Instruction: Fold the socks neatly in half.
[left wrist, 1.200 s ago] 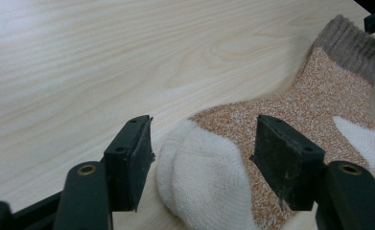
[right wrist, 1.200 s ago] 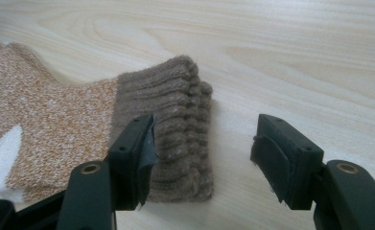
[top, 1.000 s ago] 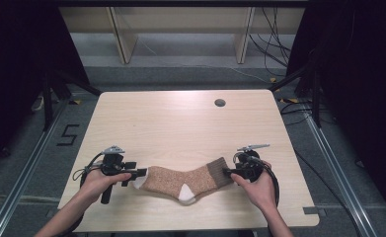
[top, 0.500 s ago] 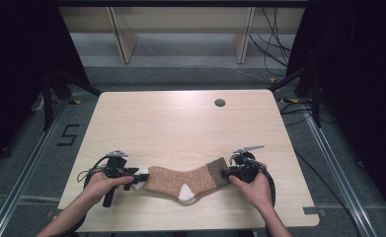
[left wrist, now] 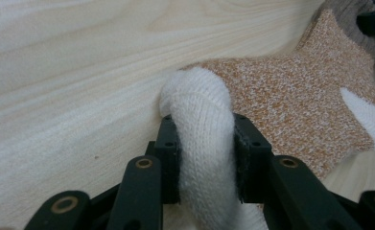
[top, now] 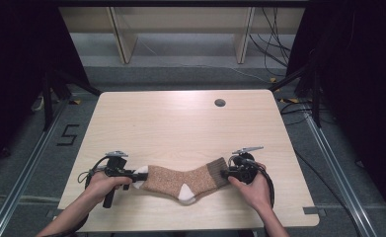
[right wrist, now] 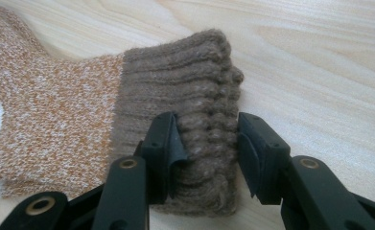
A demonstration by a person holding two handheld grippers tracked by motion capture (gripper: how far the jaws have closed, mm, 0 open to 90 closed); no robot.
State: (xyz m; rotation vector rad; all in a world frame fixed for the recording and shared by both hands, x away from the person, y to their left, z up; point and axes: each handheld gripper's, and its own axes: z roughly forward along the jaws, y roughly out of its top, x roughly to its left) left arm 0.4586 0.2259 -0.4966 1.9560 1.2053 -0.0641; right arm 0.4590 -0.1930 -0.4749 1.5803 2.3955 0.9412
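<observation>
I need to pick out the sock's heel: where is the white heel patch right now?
In the high view the white heel patch sits on the sock's near edge, about midway between the left gripper and the right gripper.

One sock point(top: 183, 180), lower centre of the high view, brown-orange with one white toe, one white heel patch and one brown ribbed cuff. Two grippers: left gripper point(top: 140, 176) at lower left, right gripper point(top: 223, 174) at lower right, two hands behind them. One table point(top: 180, 123), one round hole point(top: 219, 102) at its upper right.
</observation>
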